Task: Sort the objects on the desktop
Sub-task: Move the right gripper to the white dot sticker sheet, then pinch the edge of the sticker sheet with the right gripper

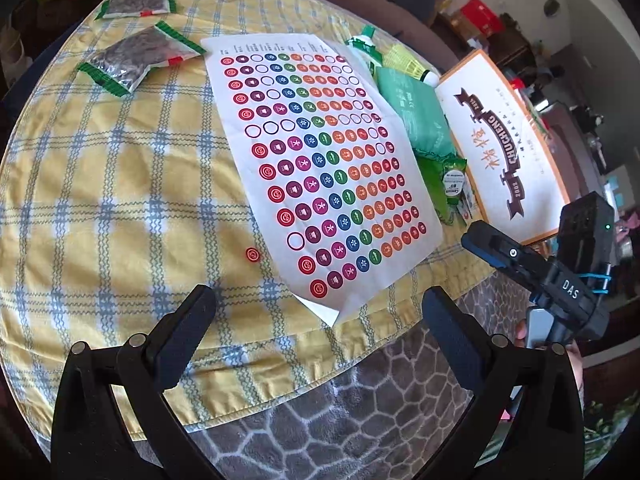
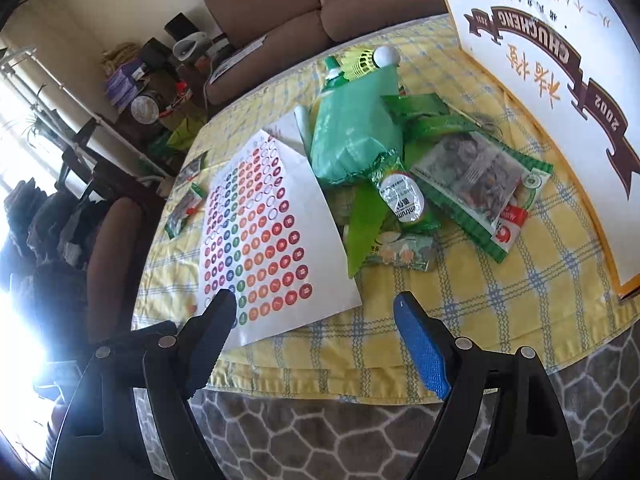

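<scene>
Black plastic fingers of the left claw (image 1: 316, 308) stand wide apart with nothing between them, tilted down over the near edge of the tabletop (image 1: 120, 184), which wears a quilted yellow cloth with blue check lines. The right claw (image 2: 316, 312) also points down at this edge; its jaws are wide and empty, one pad (image 2: 420, 344) of ribbed blue rubber. In the left view a hand (image 1: 576, 356) grips its handle.

Beyond the fingers lies a glossy white sticker sheet (image 1: 320, 168) full of round coloured dots; one red sticker (image 1: 252, 255) sits loose on the cloth beside it. Right of the sheet is a heap of green crinkly packets (image 2: 400, 184), topped by a soft mint-green bag (image 2: 356, 128) and a yellow shuttlecock (image 2: 372, 60). Two clear packets of dark seeds (image 1: 136, 60) lie well apart on the far left. A flat white box (image 2: 560, 80) with orange border stands just beside the heap.
</scene>
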